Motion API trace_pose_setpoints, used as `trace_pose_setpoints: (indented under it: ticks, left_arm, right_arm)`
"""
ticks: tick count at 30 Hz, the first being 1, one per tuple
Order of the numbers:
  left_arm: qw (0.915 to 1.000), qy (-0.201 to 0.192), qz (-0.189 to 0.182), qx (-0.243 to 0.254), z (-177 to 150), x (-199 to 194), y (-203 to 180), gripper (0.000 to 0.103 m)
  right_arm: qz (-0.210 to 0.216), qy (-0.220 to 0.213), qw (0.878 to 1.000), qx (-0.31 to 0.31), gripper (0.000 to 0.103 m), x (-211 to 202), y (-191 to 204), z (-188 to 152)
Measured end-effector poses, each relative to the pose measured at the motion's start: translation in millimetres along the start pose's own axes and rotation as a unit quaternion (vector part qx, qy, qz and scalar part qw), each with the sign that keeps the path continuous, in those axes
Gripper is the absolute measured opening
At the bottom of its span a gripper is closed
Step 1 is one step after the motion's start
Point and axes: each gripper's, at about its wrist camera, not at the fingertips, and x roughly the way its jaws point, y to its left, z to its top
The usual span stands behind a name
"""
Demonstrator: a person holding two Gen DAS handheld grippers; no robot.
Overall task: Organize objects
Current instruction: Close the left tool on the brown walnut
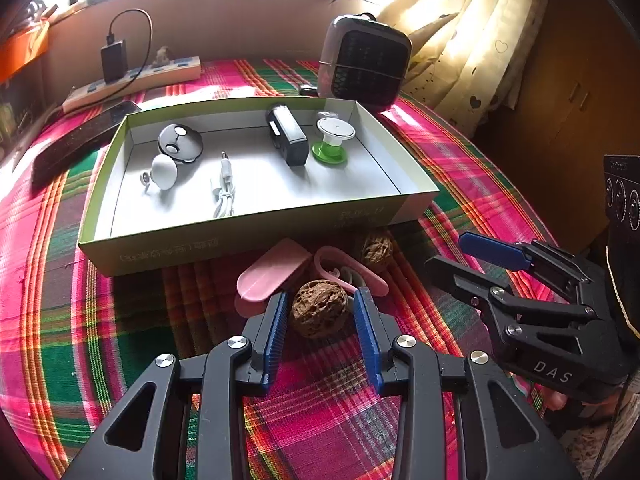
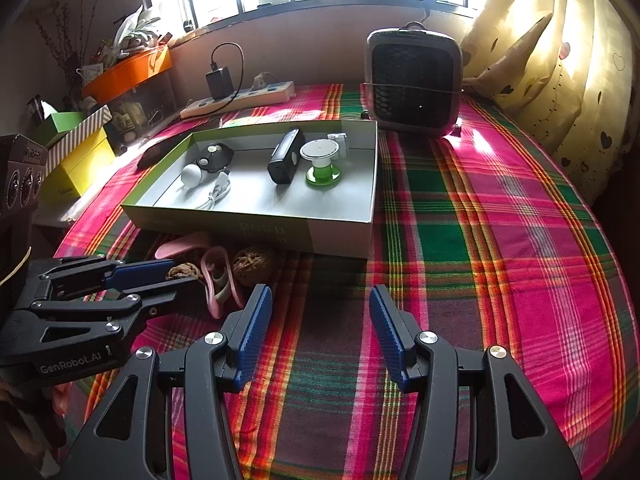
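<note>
Squarely between the left fingers (image 1: 280, 320): a walnut (image 1: 319, 307) (pads apart)

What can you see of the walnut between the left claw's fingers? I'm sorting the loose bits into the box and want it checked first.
The walnut is round, brown and deeply wrinkled, its shell looking whole and woody. It lies on the plaid cloth in front of the box, just behind the pink case. The left claw straddles it, blue fingers on either side; whether they press it is unclear. A second walnut lies farther back, apart.
</note>
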Motion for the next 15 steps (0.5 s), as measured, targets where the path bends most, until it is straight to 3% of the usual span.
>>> trace_pose_setpoints:
  ticks: [7,15]
  left_arm:
    - [0.9998,-0.005,-0.006,-0.016,0.4,2.1,3.1,0.030]
    - [0.9993,-0.011,-0.003,-0.037,-10.4,-7.5,13.3,0.029]
  right_arm:
    - [0.003,0.003,1.000,-0.004,0.052,2.0,-2.9,1.7]
    - [0.036,0.018,0.999,-0.025,0.052,7.9,7.9,2.6]
